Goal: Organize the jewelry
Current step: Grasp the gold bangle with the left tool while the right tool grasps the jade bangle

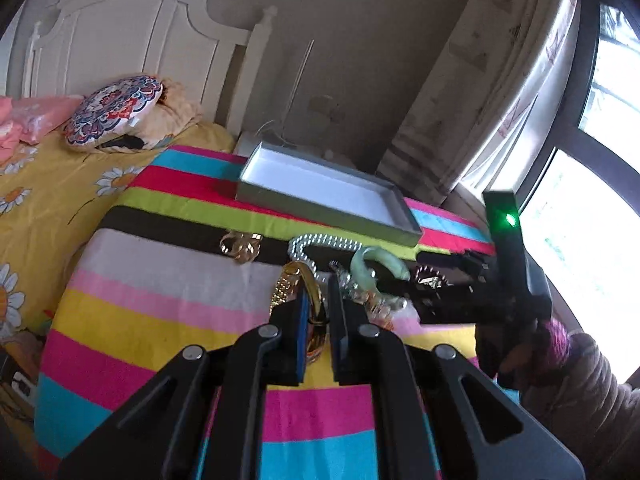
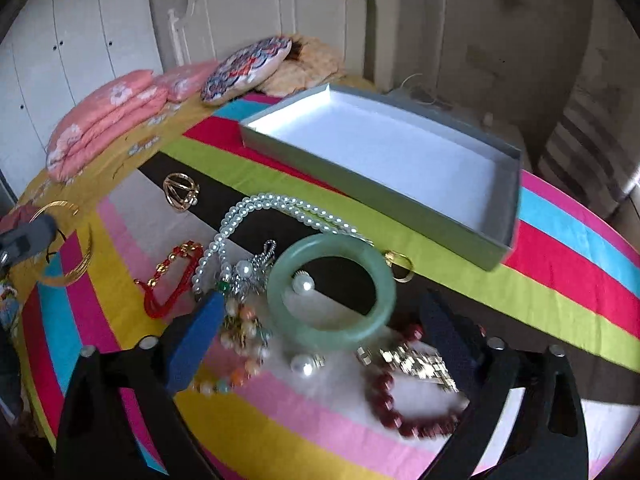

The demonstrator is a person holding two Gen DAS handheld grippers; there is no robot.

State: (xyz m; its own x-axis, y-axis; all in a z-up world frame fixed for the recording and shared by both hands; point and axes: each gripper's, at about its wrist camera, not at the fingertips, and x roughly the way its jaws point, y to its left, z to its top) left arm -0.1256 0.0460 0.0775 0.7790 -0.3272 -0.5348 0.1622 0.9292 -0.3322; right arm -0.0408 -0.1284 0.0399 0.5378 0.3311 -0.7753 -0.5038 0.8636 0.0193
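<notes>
My left gripper (image 1: 318, 300) is shut on a gold bangle (image 1: 310, 284) and holds it above the striped cloth; it also shows at the left of the right wrist view (image 2: 68, 240). My right gripper (image 2: 324, 308) is open wide over the jewelry pile, its fingers either side of a green jade bangle (image 2: 332, 292). A pearl necklace (image 2: 272, 208), a red cord bracelet (image 2: 172, 280), a dark red bead bracelet (image 2: 400, 408) and a gold ring ornament (image 2: 181, 191) lie around it. The empty grey box (image 2: 400, 204) with white lining stands behind, also in the left wrist view (image 1: 320, 200).
The jewelry lies on a striped cloth (image 2: 560, 280) on a bed. Pink folded bedding (image 2: 108, 120) and a patterned round cushion (image 2: 248, 68) lie at the back left by the white headboard (image 1: 132, 40). A window (image 1: 580, 240) is at the right.
</notes>
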